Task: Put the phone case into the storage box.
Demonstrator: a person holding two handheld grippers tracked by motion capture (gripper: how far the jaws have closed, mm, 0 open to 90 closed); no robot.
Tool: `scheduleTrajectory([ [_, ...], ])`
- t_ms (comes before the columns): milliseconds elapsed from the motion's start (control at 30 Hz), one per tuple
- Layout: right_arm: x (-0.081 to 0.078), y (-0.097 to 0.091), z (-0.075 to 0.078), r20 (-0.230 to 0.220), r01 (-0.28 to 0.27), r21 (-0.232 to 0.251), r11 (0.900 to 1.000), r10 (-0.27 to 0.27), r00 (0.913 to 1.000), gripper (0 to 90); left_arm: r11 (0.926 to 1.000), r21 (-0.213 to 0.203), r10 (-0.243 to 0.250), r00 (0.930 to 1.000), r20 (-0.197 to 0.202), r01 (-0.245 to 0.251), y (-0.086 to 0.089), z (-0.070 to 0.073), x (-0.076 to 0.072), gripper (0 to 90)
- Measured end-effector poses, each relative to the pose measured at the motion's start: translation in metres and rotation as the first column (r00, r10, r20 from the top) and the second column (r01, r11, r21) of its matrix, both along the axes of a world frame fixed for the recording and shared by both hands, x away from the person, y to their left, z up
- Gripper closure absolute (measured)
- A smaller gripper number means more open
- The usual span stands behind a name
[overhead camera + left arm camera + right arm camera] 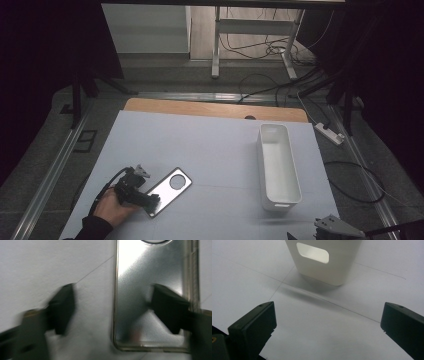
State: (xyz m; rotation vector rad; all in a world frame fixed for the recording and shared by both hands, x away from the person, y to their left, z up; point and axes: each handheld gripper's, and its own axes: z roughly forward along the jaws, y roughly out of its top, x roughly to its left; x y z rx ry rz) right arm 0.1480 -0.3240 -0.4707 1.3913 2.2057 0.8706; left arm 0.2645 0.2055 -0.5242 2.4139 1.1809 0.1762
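Straddling one long edge of the thin, stiff, slippery metal plate (152, 290), the left gripper (112, 312) was seen half-open, unclamped; an edge grip was judged best. The right gripper (328, 327), at 5 o'clock on the table, was held wide.

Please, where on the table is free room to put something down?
The wide bare patch lies between the metal plate and the white bin, reaching to the far edge. In front of the bin, near the right gripper, is also free. Crowded only around the left gripper.
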Motion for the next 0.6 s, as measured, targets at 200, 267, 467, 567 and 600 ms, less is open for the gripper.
scheduleTrajectory([
  [200, 0.0000, 0.0000, 0.0000, -0.001, 0.000, 0.000, 1.0000, 0.000, 1.0000, 0.0, 0.9980, -0.058, 0.026, 0.9996, -0.010, -0.026, 0.0071, 0.0010, 0.0021, 67.7],
  [267, 0.0000, 0.0000, -0.0001, -0.001, 0.000, -0.001, 1.0000, 0.000, 1.0000, 0.0, 0.9969, -0.076, 0.020, 0.9995, -0.026, -0.022, 0.0081, 0.0009, 0.0033, 77.7],
  [467, 0.0000, 0.0002, -0.0002, -0.002, -0.003, -0.006, 1.0000, 0.003, 1.0000, 0.0, 0.9945, -0.101, 0.022, 0.9979, -0.062, -0.028, 0.0076, 0.0014, 0.0058, 87.2],
  [567, -0.0001, 0.0003, -0.0002, -0.001, -0.004, -0.006, 1.0000, 0.004, 1.0000, 0.0, 0.9943, -0.100, 0.029, 0.9978, -0.060, -0.035, 0.0077, 0.0016, 0.0056, 89.0],
  [600, -0.0001, 0.0003, -0.0002, -0.001, -0.004, -0.006, 1.0000, 0.004, 1.0000, 0.0, 0.9950, -0.095, 0.029, 0.9985, -0.047, -0.033, 0.0068, 0.0013, 0.0040, 89.0],
])
